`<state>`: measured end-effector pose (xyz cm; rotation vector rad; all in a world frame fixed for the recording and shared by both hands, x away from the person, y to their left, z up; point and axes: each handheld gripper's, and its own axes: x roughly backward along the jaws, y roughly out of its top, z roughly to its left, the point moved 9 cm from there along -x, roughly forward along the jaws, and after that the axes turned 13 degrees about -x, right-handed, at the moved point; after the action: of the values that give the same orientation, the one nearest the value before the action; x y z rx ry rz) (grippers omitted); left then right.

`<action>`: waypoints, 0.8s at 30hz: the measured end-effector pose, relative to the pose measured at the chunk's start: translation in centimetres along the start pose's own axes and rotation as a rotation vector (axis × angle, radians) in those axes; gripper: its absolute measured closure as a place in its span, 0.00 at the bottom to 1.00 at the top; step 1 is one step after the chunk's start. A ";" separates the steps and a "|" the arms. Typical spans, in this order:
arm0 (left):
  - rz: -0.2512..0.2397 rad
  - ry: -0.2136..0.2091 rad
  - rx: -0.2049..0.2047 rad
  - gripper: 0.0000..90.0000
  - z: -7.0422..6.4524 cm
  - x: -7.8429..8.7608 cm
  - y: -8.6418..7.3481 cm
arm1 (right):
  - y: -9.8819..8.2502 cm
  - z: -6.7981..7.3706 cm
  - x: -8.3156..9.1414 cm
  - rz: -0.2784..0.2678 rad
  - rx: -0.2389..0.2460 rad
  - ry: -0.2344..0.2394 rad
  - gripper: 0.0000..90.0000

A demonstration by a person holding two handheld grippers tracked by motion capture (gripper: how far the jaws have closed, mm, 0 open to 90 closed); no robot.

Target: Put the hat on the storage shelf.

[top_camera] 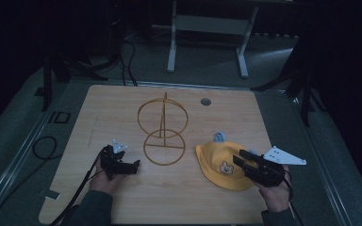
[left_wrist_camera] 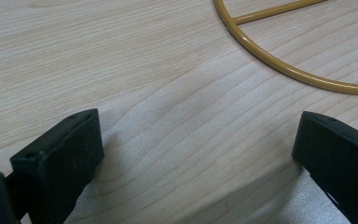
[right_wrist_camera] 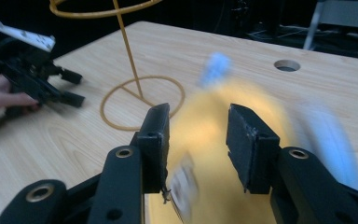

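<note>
A light wooden table [top_camera: 179, 197] carries a yellow wire stand [top_camera: 162, 129] near its middle and a yellow hat [top_camera: 224, 165] to the right of the stand's base.

The hat lies on the table top, crown up, with a small bear patch facing the person and a pale blue tab at its far edge. It sits just beside the stand's lower ring; whether the two touch cannot be told. The stand consists of a flat base ring on the table, a thin upright rod and a tilted upper ring.

The right tool [top_camera: 243, 160], held in the person's right hand [top_camera: 275, 195], hangs over the near right part of the hat. In the right gripper view the right tool [right_wrist_camera: 198, 135] has its jaws partly apart, with the blurred yellow hat [right_wrist_camera: 223, 140] seen between and beyond them; the pads do not press on the cloth.

The left tool [top_camera: 132, 167], held in the left hand [top_camera: 104, 182], rests low at the left of the stand's base, pointing toward it. In the left gripper view the left tool [left_wrist_camera: 198, 144] has its jaws spread wide over bare wood, with an arc of the stand's base ring [left_wrist_camera: 279, 63] ahead of them and nothing between them.

A round cable hole [top_camera: 205, 101] lies in the table's far right part.
</note>
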<state>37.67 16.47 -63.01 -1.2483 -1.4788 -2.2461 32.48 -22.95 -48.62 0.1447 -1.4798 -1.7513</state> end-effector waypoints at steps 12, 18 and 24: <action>0.000 0.000 0.000 0.02 0.0 0.0 0.0 | 1.0 -0.9 -0.8 0.116 0.152 -0.115 0.62; 0.001 -0.001 0.000 0.02 0.0 0.0 0.0 | 1.3 -1.4 -1.1 0.173 0.200 -0.142 0.57; -0.001 -0.001 0.000 0.02 0.0 0.0 0.0 | 1.5 -1.7 -1.2 0.237 0.228 -0.160 0.53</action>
<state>37.67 16.47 -63.01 -1.2490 -1.4797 -2.2462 34.96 -23.46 -48.27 -0.0539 -1.7351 -1.4299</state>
